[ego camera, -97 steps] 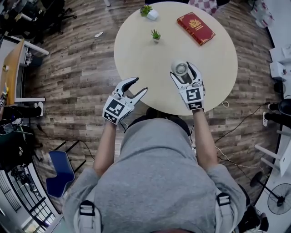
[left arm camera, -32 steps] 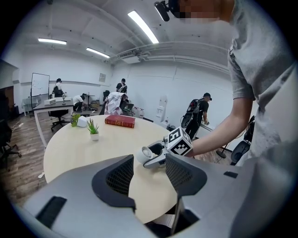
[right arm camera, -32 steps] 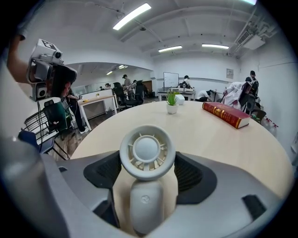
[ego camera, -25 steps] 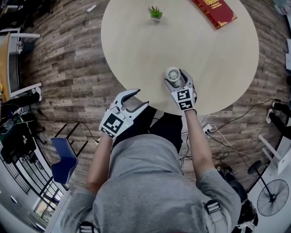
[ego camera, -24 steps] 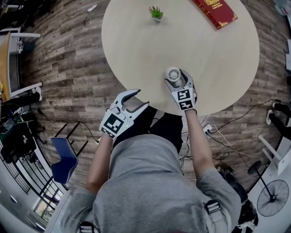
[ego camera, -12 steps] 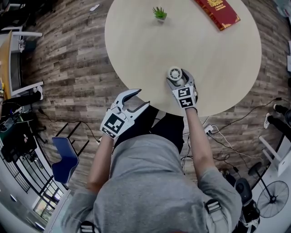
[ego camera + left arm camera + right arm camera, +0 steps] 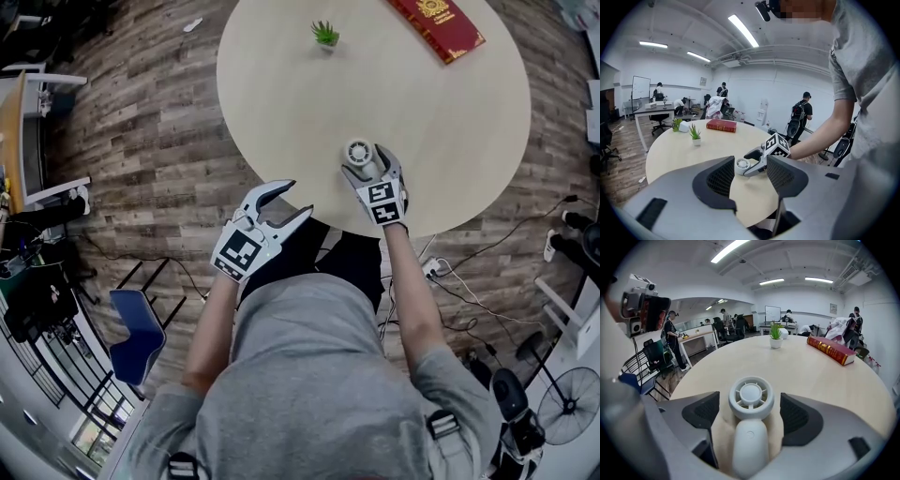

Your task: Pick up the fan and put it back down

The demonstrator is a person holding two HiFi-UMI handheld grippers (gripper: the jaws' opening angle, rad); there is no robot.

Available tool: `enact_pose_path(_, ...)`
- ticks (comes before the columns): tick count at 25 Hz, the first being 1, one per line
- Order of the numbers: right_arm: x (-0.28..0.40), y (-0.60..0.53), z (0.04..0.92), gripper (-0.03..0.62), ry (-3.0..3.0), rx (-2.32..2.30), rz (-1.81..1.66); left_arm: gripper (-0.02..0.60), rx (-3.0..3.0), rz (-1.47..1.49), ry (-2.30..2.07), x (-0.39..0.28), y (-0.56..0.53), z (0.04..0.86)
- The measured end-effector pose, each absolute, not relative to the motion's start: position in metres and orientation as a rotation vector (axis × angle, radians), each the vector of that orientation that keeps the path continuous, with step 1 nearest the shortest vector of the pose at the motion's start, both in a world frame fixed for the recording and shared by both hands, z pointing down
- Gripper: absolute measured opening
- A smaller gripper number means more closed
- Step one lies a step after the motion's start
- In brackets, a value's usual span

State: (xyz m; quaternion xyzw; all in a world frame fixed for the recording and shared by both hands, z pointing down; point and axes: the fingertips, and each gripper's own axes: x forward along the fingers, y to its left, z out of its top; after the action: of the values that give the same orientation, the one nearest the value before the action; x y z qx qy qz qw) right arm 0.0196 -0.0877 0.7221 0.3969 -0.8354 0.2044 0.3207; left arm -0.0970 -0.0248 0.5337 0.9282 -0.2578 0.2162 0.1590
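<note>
The right gripper [image 7: 750, 404] had just spread its jaws wide; the fan [image 7: 750, 427] lay on the table [image 7: 825, 380] between them, untouched.

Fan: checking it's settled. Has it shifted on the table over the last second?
No. The fan lies as far from the potted plant and the table's near edge as before.

In the head view, the top edge cuts off the far end of the red book [image 7: 438, 23] and the back of the table [image 7: 281, 112]. The handle of the fan [image 7: 358, 152] hides under the right gripper [image 7: 370, 164], whose jaws have just been opening around it. The people [image 7: 803, 112] far back in the left gripper view are too small to count, maybe five.
</note>
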Motion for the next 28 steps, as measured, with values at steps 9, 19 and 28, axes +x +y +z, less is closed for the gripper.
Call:
enact_pose_path(9,0.028,-0.079,0.694,0.405,-2.201,1.077,0.535,0.230,2.707,0.593,-0.708,-0.090,-0.024,0.517)
enact_pose_path(19,0.034,-0.064,0.649,0.402,-2.231,1.106,0.484,0.230,2.761,0.558,-0.675,-0.079,-0.023,0.500)
enact_pose_path(28,0.042,-0.052,0.605,0.397,-2.287,1.126,0.422,0.230,2.787,0.554,-0.678,-0.080,-0.026,0.489)
